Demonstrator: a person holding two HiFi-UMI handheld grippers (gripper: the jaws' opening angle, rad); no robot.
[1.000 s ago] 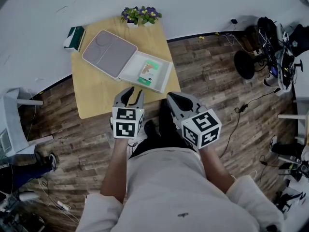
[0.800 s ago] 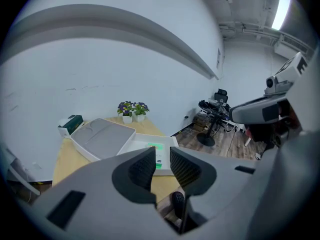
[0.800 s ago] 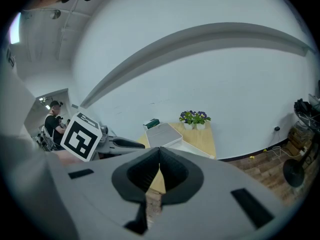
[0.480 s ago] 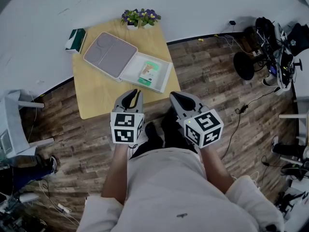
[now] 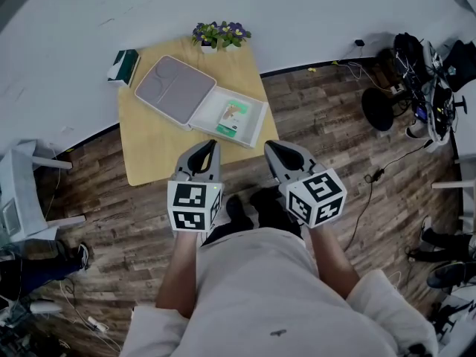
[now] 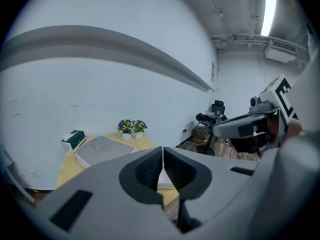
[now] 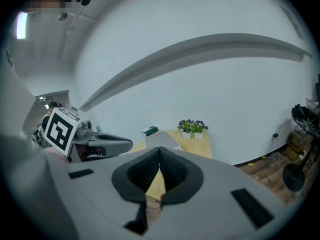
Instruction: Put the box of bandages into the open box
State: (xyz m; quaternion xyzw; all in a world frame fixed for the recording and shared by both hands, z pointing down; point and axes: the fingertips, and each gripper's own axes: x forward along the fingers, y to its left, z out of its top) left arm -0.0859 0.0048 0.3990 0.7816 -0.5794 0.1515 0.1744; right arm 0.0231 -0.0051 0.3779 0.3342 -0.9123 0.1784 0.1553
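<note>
- Your left gripper [image 5: 213, 146]: the jaws have just been closing & now they meet at the tips, with nothing between them.
- Your right gripper [image 5: 270, 146]: jaws are together too, nothing held.
- Both grippers are side by side at the near edge of the table [image 5: 149, 151], apart from the boxes.
- The box of bandages [image 5: 232, 114] lies flat inside the tray half of the open box [image 5: 256, 131], approx. in the middle; the lid lies open to the left.
- Far edge: flower pot [image 5: 221, 34]. Far-left corner: green box [image 5: 123, 64].
</note>
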